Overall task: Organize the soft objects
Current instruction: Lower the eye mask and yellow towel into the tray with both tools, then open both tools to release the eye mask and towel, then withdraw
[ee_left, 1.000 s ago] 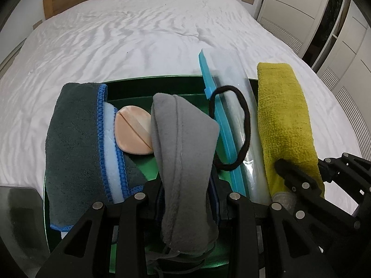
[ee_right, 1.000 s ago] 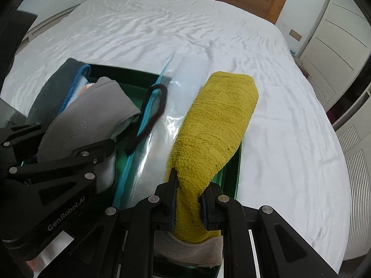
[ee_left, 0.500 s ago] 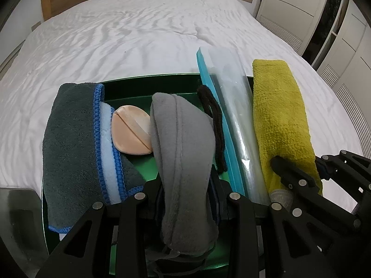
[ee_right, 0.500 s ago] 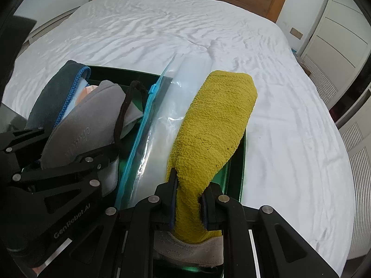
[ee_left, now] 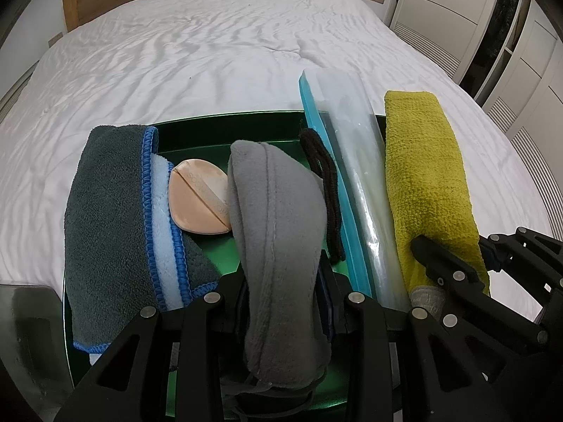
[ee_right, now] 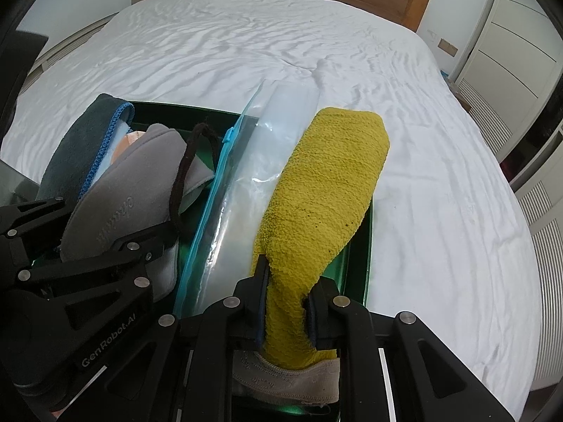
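Since a second ago, thin black elastic hair loop (ee_left: 325, 190) flattened beside soft grey fleece pouch (ee_left: 278, 232), pinched in left claw (ee_left: 281, 302). Right claw (ee_right: 285, 302) gripped fuzzy mustard-yellow towel (ee_right: 323, 190) over green tray (ee_left: 218, 130); sorting looked half done.

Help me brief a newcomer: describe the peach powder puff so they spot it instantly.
On the white bed sits a green tray. The peach powder puff lies between the blue-edged dark towel and the grey eye mask: the only small, smooth oval there.
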`<state>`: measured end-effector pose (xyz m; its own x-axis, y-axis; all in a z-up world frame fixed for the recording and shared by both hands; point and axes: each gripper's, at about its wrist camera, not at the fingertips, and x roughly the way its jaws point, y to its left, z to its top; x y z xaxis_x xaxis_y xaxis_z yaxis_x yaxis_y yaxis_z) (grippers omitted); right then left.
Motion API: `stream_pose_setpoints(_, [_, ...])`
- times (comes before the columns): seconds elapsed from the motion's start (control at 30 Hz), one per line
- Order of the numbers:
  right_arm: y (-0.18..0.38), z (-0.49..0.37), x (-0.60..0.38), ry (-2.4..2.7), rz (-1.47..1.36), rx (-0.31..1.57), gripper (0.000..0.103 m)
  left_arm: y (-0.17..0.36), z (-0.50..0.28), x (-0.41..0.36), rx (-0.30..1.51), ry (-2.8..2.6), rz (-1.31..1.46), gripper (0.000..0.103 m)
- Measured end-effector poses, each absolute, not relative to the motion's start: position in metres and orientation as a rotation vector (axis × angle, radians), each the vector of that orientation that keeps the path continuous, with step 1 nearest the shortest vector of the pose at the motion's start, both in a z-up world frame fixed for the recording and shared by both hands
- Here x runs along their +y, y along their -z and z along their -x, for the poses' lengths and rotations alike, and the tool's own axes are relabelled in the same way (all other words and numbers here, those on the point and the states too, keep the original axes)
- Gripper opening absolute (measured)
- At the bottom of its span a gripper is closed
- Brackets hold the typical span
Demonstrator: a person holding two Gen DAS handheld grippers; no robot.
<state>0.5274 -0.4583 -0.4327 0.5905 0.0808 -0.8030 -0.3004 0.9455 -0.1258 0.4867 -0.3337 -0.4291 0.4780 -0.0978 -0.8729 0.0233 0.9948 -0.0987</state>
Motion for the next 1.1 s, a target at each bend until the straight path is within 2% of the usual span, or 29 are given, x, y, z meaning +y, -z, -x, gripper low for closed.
stream_pose_setpoints(0.33, [0.432,-0.528,-0.458,-0.224,0.261,0.918,0.02,0.429,-0.486,-0.332,1.071,0.077,0.078,0.028])
stream_pose_setpoints(0.47, [0.43,-0.528,-0.459,-0.223,0.26,0.914,0.022,0.427,-0.485,-0.331,1.071,0.083,0.076,0.032])
stream_pose_setpoints(0.93, [0.415,-0.523,-0.468,-0.207,0.218,0.866,0.045,0.411,-0.481,-0.32,1.02,0.062,0.104,0.04])
stream_pose_setpoints(1.1, [0.41,-0.519,-0.469,-0.214,0.223,0.858,0.047,0.402,-0.476,-0.319,0.994,0.061,0.105,0.042])
